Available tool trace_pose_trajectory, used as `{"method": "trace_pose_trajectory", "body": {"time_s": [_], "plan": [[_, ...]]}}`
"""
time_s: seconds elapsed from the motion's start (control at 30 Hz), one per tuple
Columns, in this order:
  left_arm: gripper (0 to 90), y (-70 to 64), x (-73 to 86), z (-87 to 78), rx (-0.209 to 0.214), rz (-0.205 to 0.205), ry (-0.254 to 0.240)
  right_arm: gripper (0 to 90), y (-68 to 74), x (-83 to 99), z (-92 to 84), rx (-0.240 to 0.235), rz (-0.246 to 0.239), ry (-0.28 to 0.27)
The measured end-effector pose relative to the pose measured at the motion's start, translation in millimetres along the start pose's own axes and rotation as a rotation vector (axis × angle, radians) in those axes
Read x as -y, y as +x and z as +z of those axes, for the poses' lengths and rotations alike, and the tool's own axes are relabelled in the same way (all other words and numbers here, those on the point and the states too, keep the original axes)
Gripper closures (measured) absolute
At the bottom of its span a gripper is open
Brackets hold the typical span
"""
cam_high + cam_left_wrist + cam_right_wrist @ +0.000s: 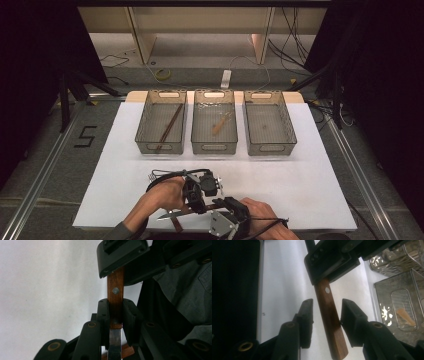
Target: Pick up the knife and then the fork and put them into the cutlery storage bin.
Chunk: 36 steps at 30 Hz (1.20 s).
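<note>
**A:** What's in the high view?

**B:** Low in the middle of the frame, two hands meet over the white surface (300, 150). The left gripper (192, 200) and the right gripper (227, 210) are close together, with a knife (172, 215) between them. Its shiny blade pokes out to the left. At the top sit three wire baskets: chopsticks (169, 127) in the left basket (141, 120), a small wooden piece in the middle basket (197, 120), and I can't tell what is in the right basket (289, 122).

**A:** And the left gripper view?

**B:** Here its fingers (102, 315) are pinching the knife's wooden handle (115, 297), right where the metal blade (115, 345) starts. The other gripper shows at the top, touching the far end of the handle.

**A:** And the right gripper view?

**B:** Its fingers (305, 320) are spread apart, one on each side of the brown handle (329, 317), not squeezing it.

**A:** How will the knife feel?

**B:** I think stiff, light and sharp. The blade looks slippery, so the wood is the best place to hold.
</note>
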<state>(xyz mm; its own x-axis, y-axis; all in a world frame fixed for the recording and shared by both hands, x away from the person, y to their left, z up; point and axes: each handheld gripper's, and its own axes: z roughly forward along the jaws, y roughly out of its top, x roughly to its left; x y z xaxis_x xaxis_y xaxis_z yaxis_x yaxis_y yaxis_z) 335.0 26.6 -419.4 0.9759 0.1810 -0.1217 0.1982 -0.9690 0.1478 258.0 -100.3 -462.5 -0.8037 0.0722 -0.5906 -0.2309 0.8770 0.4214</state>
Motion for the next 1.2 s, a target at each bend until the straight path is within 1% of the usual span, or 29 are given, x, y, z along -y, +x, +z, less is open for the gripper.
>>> {"method": "trace_pose_trajectory", "body": {"time_s": [0.03, 0.07, 0.1, 0.13, 0.2, 0.23, 0.27, 0.3, 0.33, 0.43, 0.53, 0.6, 0.77, 0.87, 0.9, 0.93, 0.97, 1.0, 1.03, 1.1, 1.13, 1.2], "plan": [[76.7, -0.9, -0.3, -0.5, 0.002, -0.004, -0.001, 64.7, -1.1, 0.3, -0.3, -0.006, -0.027, 0.01], [76.7, -1.6, -0.5, -0.7, 0.003, -0.007, -0.008, 65.2, -0.7, 0.2, 0.2, -0.008, -0.03, 0.007], [76.6, -1.6, -0.5, -0.6, 0.005, -0.003, -0.008, 65.9, 1.0, -0.4, 0.8, 0.004, -0.018, 0.003], [76.7, -1.5, -0.5, -0.1, 0.007, -0.002, -0.006, 66.9, -0.5, -0.1, 1.3, 0.001, -0.056, 0.002], [76.7, -1.4, -0.8, 0.6, 0.006, 0.001, -0.002, 69.0, 2.2, -1.0, 1.4, 0.006, -0.037, 0.014], [76.7, -1.4, -1.0, 0.8, 0.01, 0.003, -0.002, 69.9, 2.0, -1.2, 1.8, 0.005, -0.056, 0.018], [76.6, -2.1, -1.2, 1.1, 0.017, 0.003, -0.001, 70.7, 3.2, -1.5, 2.3, 0.01, -0.049, 0.019], [76.7, -2.3, -1.4, 1.3, 0.018, 0.001, 0.002, 71.4, 2.6, -1.5, 2.6, 0.004, -0.079, 0.022], [76.7, -2.1, -1.5, 1.3, 0.02, 0.002, 0.005, 72.0, 3.6, -2.1, 3.0, 0.011, -0.075, 0.023], [76.6, -1.8, -1.3, 2.1, 0.029, 0.006, 0.007, 74.2, 6.5, -3.5, 2.9, 0.018, -0.114, 0.031], [76.5, -2.6, -1.9, 3.3, 0.032, 0.009, 0.009, 76.1, 8.1, -3.7, 3.2, 0.011, -0.148, 0.03], [76.5, -2.7, -2.0, 3.7, 0.036, 0.017, 0.014, 76.6, 9.8, -3.6, 2.6, 0.003, -0.162, 0.037], [76.0, -2.0, -2.0, 4.3, 0.047, 0.018, 0.003, 77.3, 8.7, -3.0, 1.3, -0.006, -0.176, 0.035], [75.2, -2.6, -2.6, 4.4, 0.047, 0.018, 0.004, 77.5, 7.5, -2.1, 0.7, -0.023, -0.166, 0.035], [74.8, -2.4, -2.4, 3.9, 0.047, 0.018, 0.002, 77.6, 6.2, -2.1, 0.8, -0.027, -0.166, 0.027], [74.1, -2.1, -2.2, 3.3, 0.045, 0.012, -0.002, 77.7, 5.9, -1.8, 0.2, -0.034, -0.154, 0.031], [72.7, -1.5, -1.8, 2.7, 0.045, 0.004, -0.004, 77.8, 4.6, -1.3, -0.3, -0.043, -0.151, 0.033], [69.5, -0.9, -1.2, 1.6, 0.039, 0.004, -0.003, 77.8, 4.2, -0.5, -0.4, -0.043, -0.14, 0.035], [65.5, -0.6, -0.2, 0.3, 0.029, -0.004, -0.009, 77.9, 3.8, 0.4, -0.7, -0.039, -0.131, 0.041], [57.8, 0.7, 1.9, -3.1, 0.014, -0.019, -0.019, 77.9, 0.5, 2.7, -0.9, -0.035, -0.13, 0.041], [54.1, 0.8, 2.8, -4.8, 0.006, -0.025, -0.027, 78.0, 0.2, 3.7, -1.7, -0.033, -0.109, 0.043], [44.5, 2.1, 4.8, -9.8, -0.016, -0.05, -0.048, 78.0, -3.7, 5.7, -2.8, -0.029, -0.098, 0.044]]}}
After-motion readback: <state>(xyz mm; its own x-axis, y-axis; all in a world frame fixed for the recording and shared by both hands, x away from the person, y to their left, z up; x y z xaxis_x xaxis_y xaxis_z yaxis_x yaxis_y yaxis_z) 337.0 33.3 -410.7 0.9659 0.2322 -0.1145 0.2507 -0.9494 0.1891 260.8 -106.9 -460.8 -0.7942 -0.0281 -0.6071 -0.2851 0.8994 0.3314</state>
